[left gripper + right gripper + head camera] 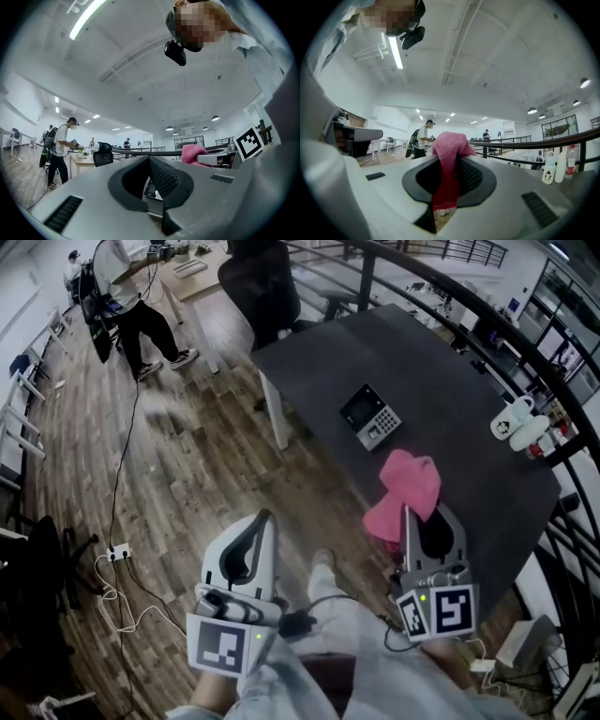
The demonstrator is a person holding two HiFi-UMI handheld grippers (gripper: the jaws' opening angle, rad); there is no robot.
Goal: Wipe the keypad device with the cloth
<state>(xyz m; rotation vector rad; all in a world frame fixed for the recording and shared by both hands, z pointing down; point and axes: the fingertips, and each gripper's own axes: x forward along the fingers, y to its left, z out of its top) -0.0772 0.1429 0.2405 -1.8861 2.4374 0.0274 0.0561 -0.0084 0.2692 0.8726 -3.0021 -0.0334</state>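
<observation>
Pinches the pink cloth in the right tool above the near edge of the table. Carries the left tool pressed together, empty, over the wooden floor left of the table. Has the keypad device flat on the table farther off, apart from the cloth.

Cool, even light comes from a ceiling tube and round lamps, bright in both gripper views. The head view is dimmer, its floor smeared. All 3 views bend at the edges into black corners; the near cloth looks soft.
</observation>
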